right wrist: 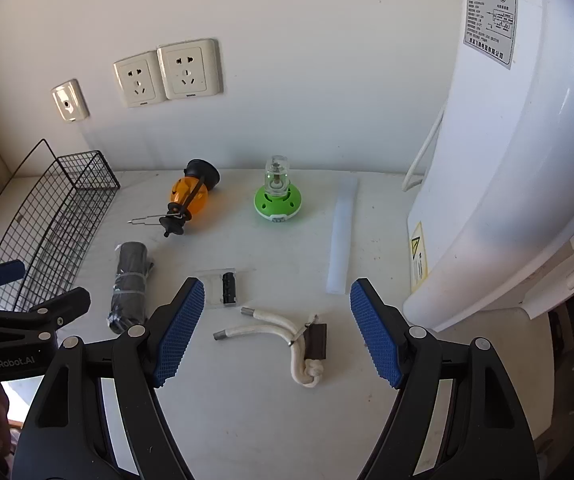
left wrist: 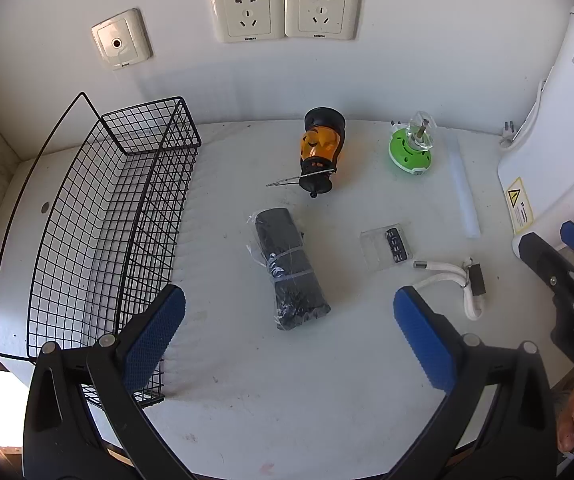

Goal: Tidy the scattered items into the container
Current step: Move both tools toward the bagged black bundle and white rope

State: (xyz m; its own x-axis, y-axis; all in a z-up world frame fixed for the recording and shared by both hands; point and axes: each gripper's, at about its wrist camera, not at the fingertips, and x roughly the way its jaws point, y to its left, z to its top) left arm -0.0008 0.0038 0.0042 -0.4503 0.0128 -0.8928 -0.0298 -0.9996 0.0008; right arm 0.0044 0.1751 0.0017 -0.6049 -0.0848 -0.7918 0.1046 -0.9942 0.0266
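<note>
A dark grey rolled bundle wrapped in clear plastic (left wrist: 289, 270) is found lying flat on the white tabletop (left wrist: 287, 400), between and ahead of the spread fingers of the left gripper (left wrist: 289, 340), untouched, with the empty black wire mesh basket (left wrist: 107, 220) just to its left. A white knotted cord with a brown tag (right wrist: 287, 340) is seen between the parted, empty fingers of the right gripper (right wrist: 277, 332). Farther back, an orange-and-black lantern (left wrist: 321, 148) lies tipped and a green-based clear lamp (left wrist: 411, 148) stands upright.
</note>
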